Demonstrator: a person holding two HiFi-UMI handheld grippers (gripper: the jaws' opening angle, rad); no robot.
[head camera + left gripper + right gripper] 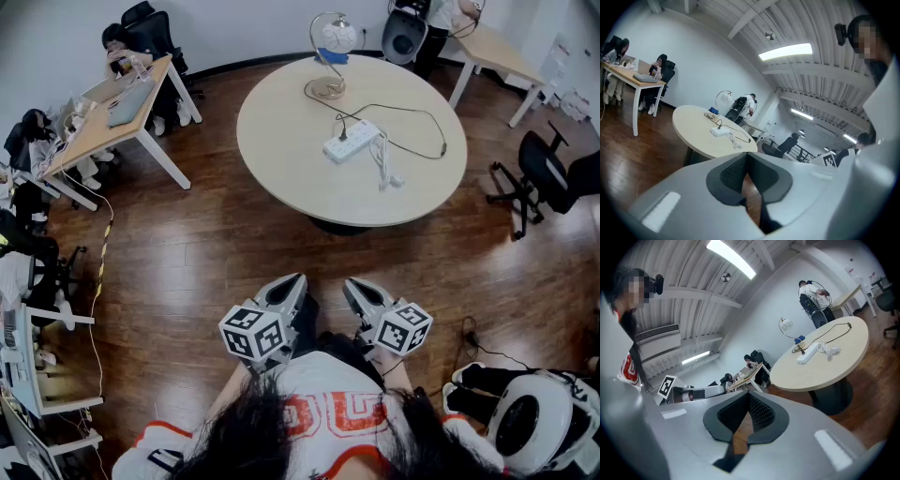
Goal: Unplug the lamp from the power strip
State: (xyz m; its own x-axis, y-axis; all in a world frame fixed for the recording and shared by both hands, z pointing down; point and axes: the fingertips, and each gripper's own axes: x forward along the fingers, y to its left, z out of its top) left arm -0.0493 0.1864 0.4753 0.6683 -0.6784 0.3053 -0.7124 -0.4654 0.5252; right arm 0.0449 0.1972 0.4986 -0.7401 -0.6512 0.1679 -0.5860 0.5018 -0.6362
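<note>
- Lamp (330,56) stands at the table's (281,169) far edge, its black cord (405,107) plugged into the power strip (351,141) near the table's middle.
- Left gripper (298,279) and right gripper (352,285), both pressed together and empty, hang well short of the table, probably because the approach has not begun.

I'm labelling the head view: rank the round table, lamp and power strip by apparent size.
Largest first:
round table
lamp
power strip
The lamp and power strip stand on the table, so nearness hardly skews it.
</note>
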